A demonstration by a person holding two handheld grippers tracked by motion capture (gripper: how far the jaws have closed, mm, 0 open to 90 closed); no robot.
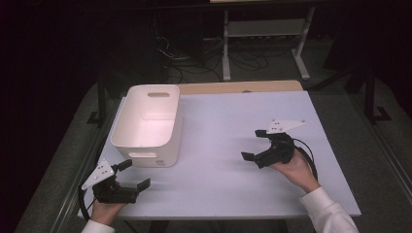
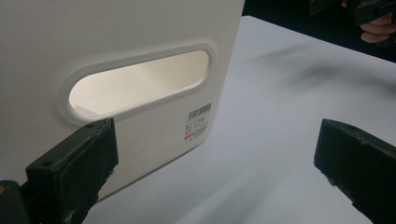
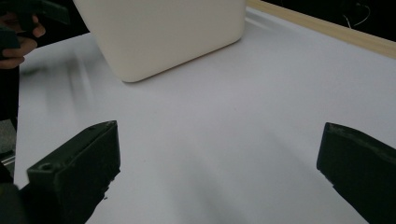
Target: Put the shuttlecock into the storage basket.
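Both grippers were spread wide and holding nothing, the left gripper [image 1: 132,175] just beside the white bin [image 1: 145,124] (at the table's [image 1: 233,121] left side), the right gripper [image 1: 254,144] well apart.

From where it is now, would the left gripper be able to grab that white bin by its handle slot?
Probably yes. The left gripper is open and close to the white bin, with its handle slot right ahead and only bare table between them.
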